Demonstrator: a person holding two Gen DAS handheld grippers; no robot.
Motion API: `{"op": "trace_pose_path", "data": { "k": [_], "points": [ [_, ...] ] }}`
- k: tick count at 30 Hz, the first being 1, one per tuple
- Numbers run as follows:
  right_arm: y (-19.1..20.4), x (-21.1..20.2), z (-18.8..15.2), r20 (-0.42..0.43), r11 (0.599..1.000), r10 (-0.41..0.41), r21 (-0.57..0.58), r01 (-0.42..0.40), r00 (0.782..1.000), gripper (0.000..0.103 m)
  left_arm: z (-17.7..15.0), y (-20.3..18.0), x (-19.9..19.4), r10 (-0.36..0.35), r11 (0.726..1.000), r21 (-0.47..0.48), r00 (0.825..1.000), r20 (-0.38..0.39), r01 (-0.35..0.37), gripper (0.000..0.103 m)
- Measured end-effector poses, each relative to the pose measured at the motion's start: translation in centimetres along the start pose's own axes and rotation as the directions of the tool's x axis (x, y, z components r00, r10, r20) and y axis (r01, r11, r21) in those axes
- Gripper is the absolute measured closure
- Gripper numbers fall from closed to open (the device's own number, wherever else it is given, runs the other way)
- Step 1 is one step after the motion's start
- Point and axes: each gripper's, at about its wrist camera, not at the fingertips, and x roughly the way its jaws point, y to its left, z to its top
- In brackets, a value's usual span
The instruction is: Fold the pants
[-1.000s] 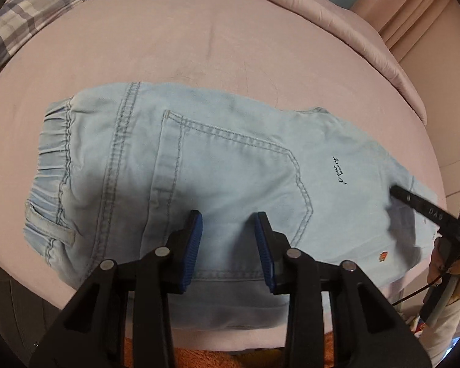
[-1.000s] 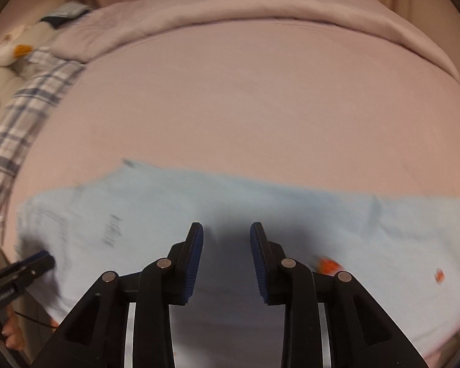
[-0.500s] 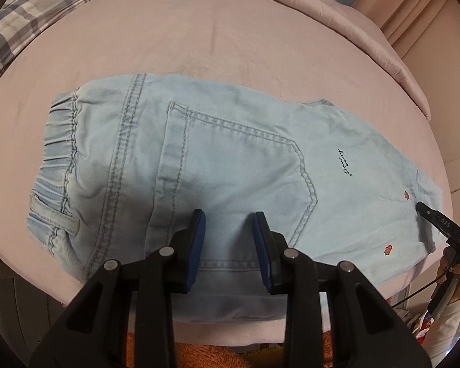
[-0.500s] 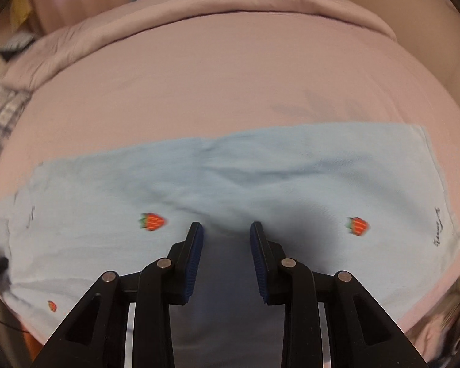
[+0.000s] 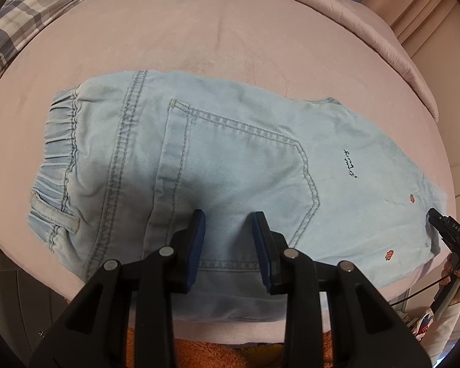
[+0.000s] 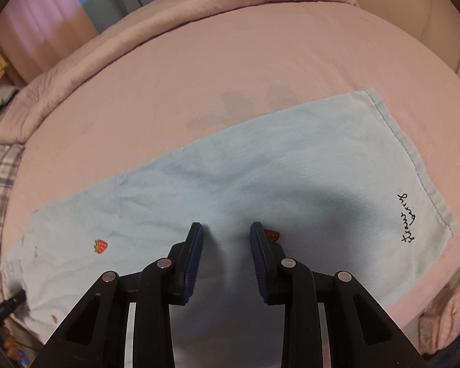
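Observation:
Light blue denim pants [image 5: 224,165] lie flat on the pink bed, folded lengthwise, elastic waistband at the left and a back pocket facing up. My left gripper [image 5: 228,217] hovers open and empty over the seat area near the front edge. The leg part [image 6: 260,184] with small strawberry prints and a hem at the right shows in the right wrist view. My right gripper [image 6: 227,230] hovers open and empty over the leg. Its tip also shows in the left wrist view [image 5: 444,224] at the pants' right end.
The pink bedsheet [image 5: 230,30] covers the whole bed, with a rolled pink duvet [image 6: 168,15] along the far side. A plaid pillow [image 5: 30,9] lies at the far left. An orange fluffy rug [image 5: 205,352] shows below the bed's front edge.
My right gripper has swept rightwards along the leg toward the hem. My left gripper has stayed over the seat, drifting slightly. Both stay open.

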Motion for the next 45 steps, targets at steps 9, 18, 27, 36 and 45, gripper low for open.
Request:
{"op": "trace_pose_path", "data": {
  "k": [9, 18, 27, 36, 45],
  "points": [
    [-2.8, -0.7, -0.3, 0.048, 0.986, -0.167, 0.033, 0.165, 0.985, 0.073, 0.2, -0.8, 0.3, 0.026, 1.000, 0.005, 1.000, -0.006, -0.026, 0.069],
    [-9.3, -5.2, -1.2, 0.160, 0.930, -0.269, 0.299, 0.213, 0.950, 0.029, 0.7, -5.4, -1.9, -0.108, 0.991, 0.081, 0.992, 0.058, 0.103, 0.024],
    [-13.0, -3.6, -2.6, 0.197, 0.861, -0.119, 0.509, 0.002, 0.973, 0.028, -0.2, -10.9, 2.1, -0.194, 0.966, 0.161, 0.978, -0.070, 0.203, 0.020],
    [-11.5, -3.4, -3.9, 0.276, 0.866, -0.101, 0.497, -0.052, 0.956, 0.047, -0.8, -11.6, 2.8, -0.188, 0.964, 0.178, 0.980, -0.067, 0.197, 0.018],
    [-6.7, -9.4, -1.5, 0.417, 0.917, -0.002, 0.363, -0.164, 0.909, 0.093, -0.4, -7.7, -0.2, -0.239, 0.967, 0.086, 0.970, -0.038, 0.241, 0.018]
  ]
}}
